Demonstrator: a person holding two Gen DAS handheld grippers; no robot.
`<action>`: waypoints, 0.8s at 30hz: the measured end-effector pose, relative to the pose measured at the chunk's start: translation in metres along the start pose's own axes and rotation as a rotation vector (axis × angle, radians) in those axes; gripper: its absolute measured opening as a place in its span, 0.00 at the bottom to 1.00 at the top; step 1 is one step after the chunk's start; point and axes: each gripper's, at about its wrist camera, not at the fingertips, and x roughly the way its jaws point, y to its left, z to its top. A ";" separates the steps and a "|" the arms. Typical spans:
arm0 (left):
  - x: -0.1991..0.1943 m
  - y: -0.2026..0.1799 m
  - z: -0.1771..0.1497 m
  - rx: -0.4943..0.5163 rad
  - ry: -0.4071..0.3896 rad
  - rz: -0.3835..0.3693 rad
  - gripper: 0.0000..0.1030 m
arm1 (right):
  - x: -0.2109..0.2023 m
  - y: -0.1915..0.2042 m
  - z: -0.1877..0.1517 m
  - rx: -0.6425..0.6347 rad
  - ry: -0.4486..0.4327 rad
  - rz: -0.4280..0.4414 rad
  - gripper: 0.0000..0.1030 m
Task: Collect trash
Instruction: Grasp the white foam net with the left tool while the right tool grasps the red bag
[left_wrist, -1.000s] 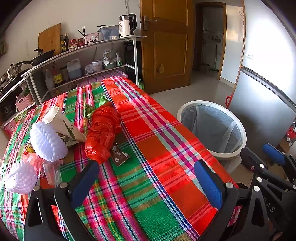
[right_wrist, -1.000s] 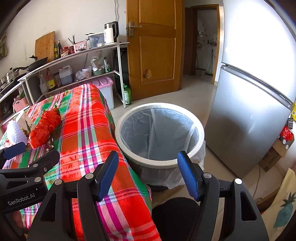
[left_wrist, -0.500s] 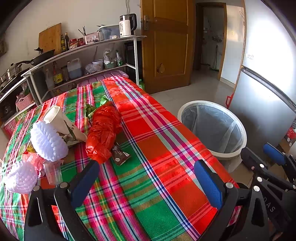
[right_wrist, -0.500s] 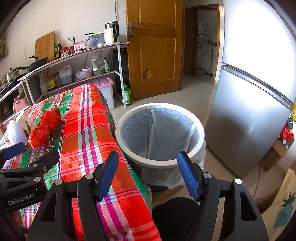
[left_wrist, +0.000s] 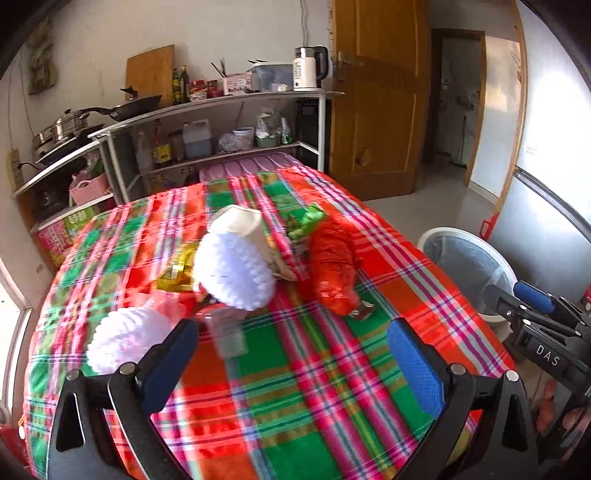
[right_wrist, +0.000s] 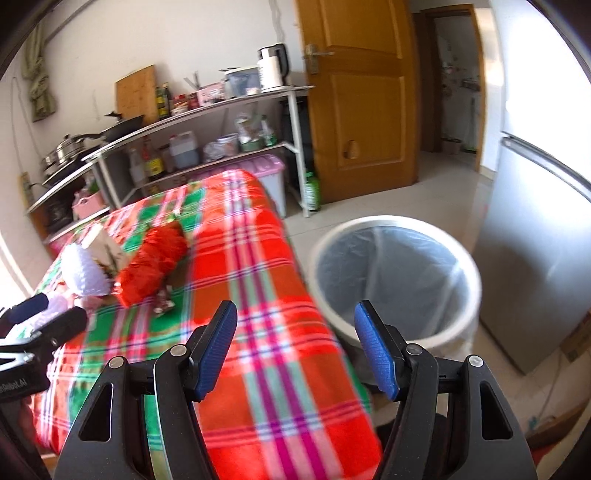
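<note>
Blue-padded and spread wide with nothing held, the left gripper (left_wrist: 291, 354) and right gripper (right_wrist: 295, 350) hover over the plaid tablecloth (left_wrist: 303, 387), apparently lining up on foam nets (left_wrist: 232, 273), a red plastic bag (left_wrist: 332, 266) and wrappers (left_wrist: 364, 310) heaped mid-table, near the lined bin (right_wrist: 395, 273) on the floor.

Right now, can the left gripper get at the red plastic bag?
Probably yes: the left gripper is open and empty, and only bare tablecloth lies between it and the red plastic bag.
</note>
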 end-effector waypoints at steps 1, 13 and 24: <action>-0.004 0.010 0.000 -0.011 -0.009 0.018 1.00 | 0.003 0.006 0.001 -0.015 0.008 0.020 0.65; -0.001 0.132 -0.022 -0.254 0.035 0.134 1.00 | 0.045 0.082 0.024 -0.091 0.080 0.260 0.65; 0.033 0.157 -0.024 -0.325 0.103 0.026 1.00 | 0.073 0.110 0.043 -0.063 0.127 0.294 0.65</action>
